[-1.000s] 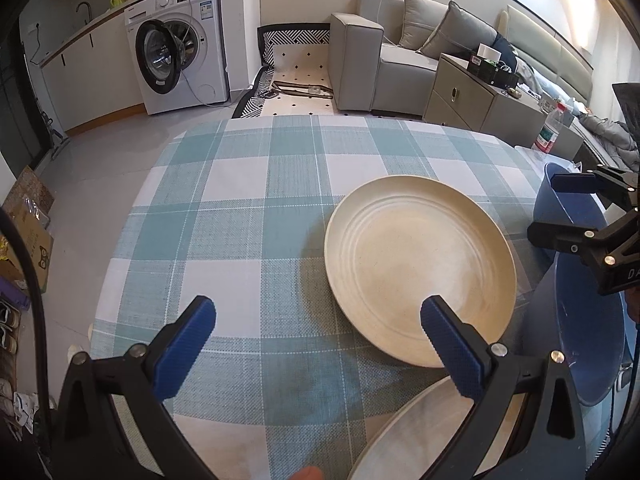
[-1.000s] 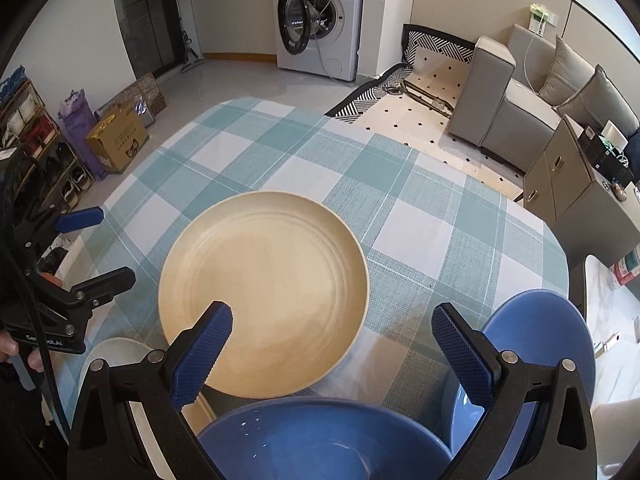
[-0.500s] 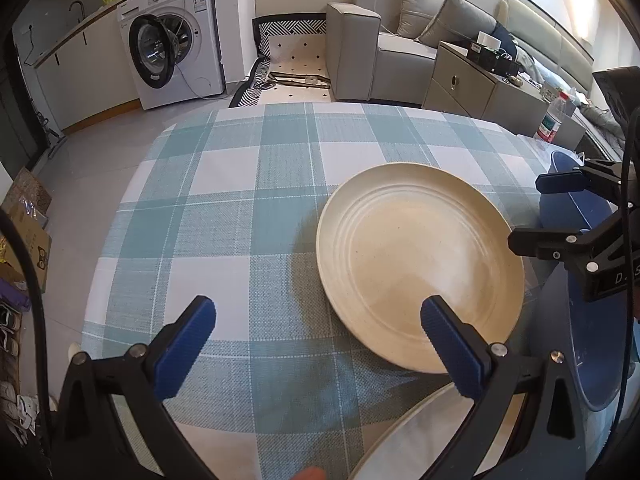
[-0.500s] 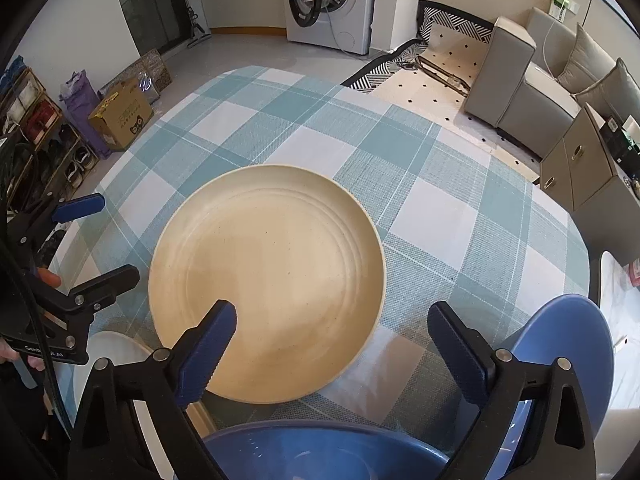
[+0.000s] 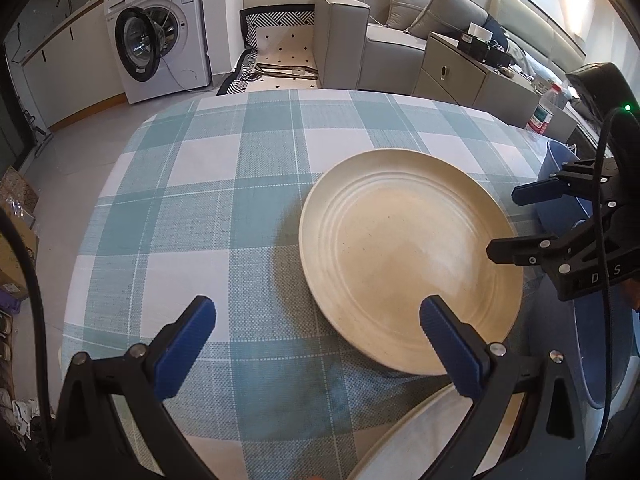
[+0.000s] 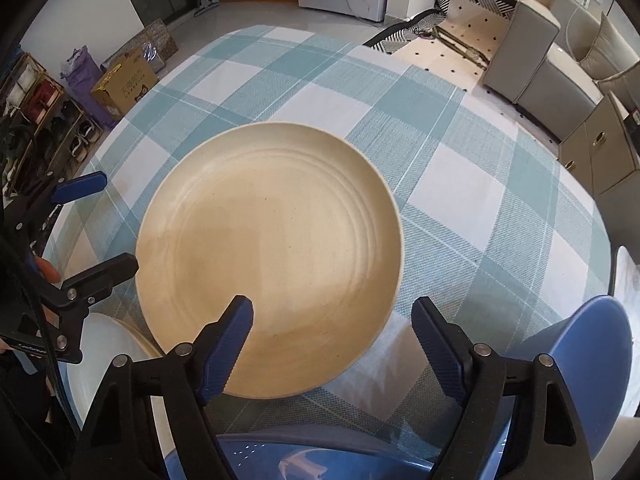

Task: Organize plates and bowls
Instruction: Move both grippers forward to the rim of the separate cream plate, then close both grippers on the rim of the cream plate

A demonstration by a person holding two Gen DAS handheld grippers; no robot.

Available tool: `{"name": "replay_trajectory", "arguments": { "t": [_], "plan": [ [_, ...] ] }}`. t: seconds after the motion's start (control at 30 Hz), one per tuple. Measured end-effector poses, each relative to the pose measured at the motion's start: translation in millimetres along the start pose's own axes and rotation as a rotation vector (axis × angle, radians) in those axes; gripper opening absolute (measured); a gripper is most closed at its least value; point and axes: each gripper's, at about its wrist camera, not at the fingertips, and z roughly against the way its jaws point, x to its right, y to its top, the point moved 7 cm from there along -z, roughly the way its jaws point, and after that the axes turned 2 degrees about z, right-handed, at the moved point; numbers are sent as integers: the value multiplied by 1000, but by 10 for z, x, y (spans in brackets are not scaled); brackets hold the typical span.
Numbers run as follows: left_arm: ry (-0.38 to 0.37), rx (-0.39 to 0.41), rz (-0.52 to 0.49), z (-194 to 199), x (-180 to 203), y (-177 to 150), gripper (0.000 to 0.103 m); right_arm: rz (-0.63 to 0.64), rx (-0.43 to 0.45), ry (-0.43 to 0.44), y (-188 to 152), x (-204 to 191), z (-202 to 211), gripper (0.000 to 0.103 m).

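Checked-cloth counter [image 5: 224,216] in a living room, washing machine [image 5: 160,44] beyond; beige plate [image 6: 268,256] empty, ahead of closing right tongs [image 6: 332,336], nothing between; left tongs [image 5: 316,340] open, empty.

Bright daylight enters from the upper right of both views, blowing out that corner. Focus is sharp. Fisheye bending curves the edges, and the corners go black.

I see a woven checked cloth [image 5: 192,216], matt and coarse, covering the desk. The cream plate [image 5: 404,256] looks matt, faintly speckled, with smooth raised rings. The blue bowl [image 6: 592,364] at my near right is glossy plastic. My jaws carry ribbed blue rubbery pads [image 6: 228,344] on black matt plastic.
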Motion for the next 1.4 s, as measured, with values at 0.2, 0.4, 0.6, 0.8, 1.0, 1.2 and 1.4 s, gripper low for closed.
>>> {"name": "replay_trajectory", "arguments": {
  "t": [0.2, 0.4, 0.6, 0.8, 1.0, 1.2, 1.4],
  "plan": [
    [-32, -11, -22, -41, 63, -18, 93, -8, -18, 4, 12, 30, -94, 76],
    [-31, -32, -34, -105, 92, -61, 91, -6, -18, 10, 3, 36, -126, 71],
    [-22, -52, -42, -163, 89, -96, 90, 7, -15, -10, -10, 41, -115, 64],
    [-29, -73, -35, -222, 88, -127, 74, 16, 1, 0, 7, 4, -92, 54],
    [-27, -86, -63, -242, 142, -160, 62, 40, 12, -14, 37, -70, -108, 53],
    [1, -80, -67, -246, 102, -158, 53, 56, 33, -31, 33, -73, -113, 49],
    [22, -72, -82, -231, 101, -159, 52, 62, 48, -44, 24, -79, -113, 48]
  ]
}}
